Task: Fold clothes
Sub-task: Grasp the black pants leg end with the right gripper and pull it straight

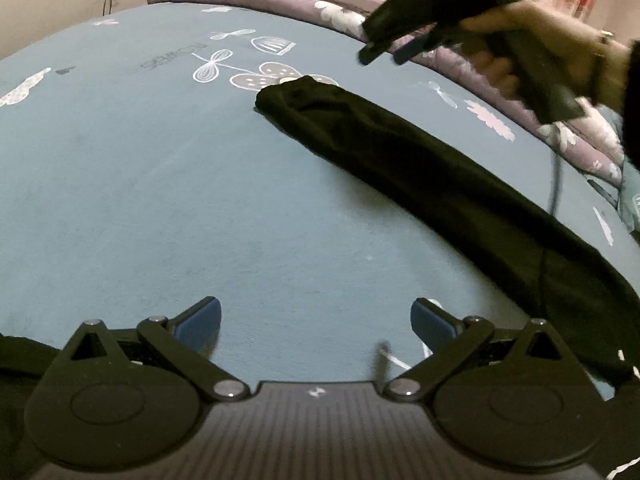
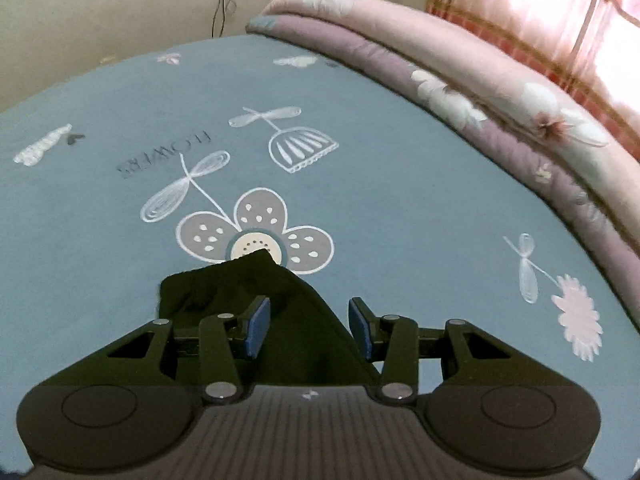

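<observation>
Black garment lies as a long dark band on the blue flowered bedsheet, running from upper centre to the lower right edge of the left wrist view. Left gripper, at lower centre, is spread wide over bare sheet, left of the band. Right gripper, held by a hand at upper right, stands parted above the garment's end, its pads not touching the cloth. Folded quilt fills the upper right.
</observation>
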A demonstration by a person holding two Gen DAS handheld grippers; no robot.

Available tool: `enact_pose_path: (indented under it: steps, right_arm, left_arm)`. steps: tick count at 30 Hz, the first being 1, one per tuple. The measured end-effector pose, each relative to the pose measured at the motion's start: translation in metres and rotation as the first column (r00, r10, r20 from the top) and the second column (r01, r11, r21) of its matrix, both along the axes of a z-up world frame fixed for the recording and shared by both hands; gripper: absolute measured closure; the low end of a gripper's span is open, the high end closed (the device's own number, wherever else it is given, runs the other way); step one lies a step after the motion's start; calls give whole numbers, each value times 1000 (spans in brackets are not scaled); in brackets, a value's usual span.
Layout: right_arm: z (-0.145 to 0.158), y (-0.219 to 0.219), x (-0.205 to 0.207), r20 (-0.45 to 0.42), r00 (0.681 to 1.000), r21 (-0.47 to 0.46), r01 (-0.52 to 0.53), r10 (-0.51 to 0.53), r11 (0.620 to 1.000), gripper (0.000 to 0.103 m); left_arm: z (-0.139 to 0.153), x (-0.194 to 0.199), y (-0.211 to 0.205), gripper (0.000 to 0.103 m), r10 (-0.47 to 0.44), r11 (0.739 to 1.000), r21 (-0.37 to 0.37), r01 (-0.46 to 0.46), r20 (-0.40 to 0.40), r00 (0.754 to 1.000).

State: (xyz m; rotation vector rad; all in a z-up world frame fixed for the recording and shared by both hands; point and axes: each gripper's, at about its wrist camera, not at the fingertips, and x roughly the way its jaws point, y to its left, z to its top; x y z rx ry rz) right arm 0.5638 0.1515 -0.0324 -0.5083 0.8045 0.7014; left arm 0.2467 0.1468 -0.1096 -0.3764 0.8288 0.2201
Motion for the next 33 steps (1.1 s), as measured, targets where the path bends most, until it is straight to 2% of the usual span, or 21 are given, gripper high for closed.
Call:
enact_pose_path:
  steps: [10, 12, 13, 14, 15, 16, 17, 18, 20, 25, 28, 30, 33]
  right_arm:
    - [-55, 55, 28, -36, 990, -100, -139, 136, 985, 53]
    - [-62, 60, 30, -35, 985, -128, -170, 167, 977, 48]
    - [-65, 62, 31, -26, 984, -143, -180, 178, 973, 37]
    - [-67, 61, 32, -22, 982, -145, -190, 189, 971, 33]
    - [-68, 60, 33, -19, 980, -146, -200, 199, 969, 33]
    - [-69, 57, 36, -59, 979, -116, -200, 194, 973, 37]
    - [-70, 54, 39, -107, 977, -81, -196, 187, 977, 59]
    - [-70, 50, 42, -155, 971, -45, -190, 180, 981, 72]
    - [-67, 51, 41, -117, 978, -52, -182, 175, 982, 94]
    - [-57, 54, 34, 11, 987, -85, -161, 163, 983, 94]
    - [-53, 59, 42, 101, 989, -119, -99, 112, 988, 94]
    - [-57, 61, 51, 131, 989, -137, -45, 63, 990, 94]
    - [-70, 63, 59, 163, 987, -157, 11, 15, 987, 80]
  left_arm:
    - [-12, 0, 10, 3, -15, 1000, 1, 15, -9, 1000]
    - [-14, 0, 10, 3, -24, 1000, 4, 24, -7, 1000]
    - [-15, 0, 10, 3, -29, 1000, 8, 29, -6, 1000]
    - [-15, -1, 10, 3, -32, 999, 12, 32, -4, 999]
    - [-16, -2, 10, 3, -36, 999, 16, 36, -1, 999]
    - [-16, -2, 9, 3, -38, 999, 20, 38, -2, 999]
    - [-16, -2, 10, 3, -37, 999, 22, 37, -2, 999]
    - [-17, -1, 10, 3, -36, 999, 25, 36, -3, 999]
    - [-18, 0, 10, 3, -40, 999, 35, 40, -4, 999]
    - [-18, -2, 9, 3, -38, 999, 38, 38, -4, 999]
    - [-18, -3, 8, 3, -40, 998, 38, 40, -4, 999]
    - [-17, -4, 8, 3, -39, 999, 37, 39, -3, 999]
    - [-17, -3, 7, 3, -41, 998, 42, 41, -7, 999]
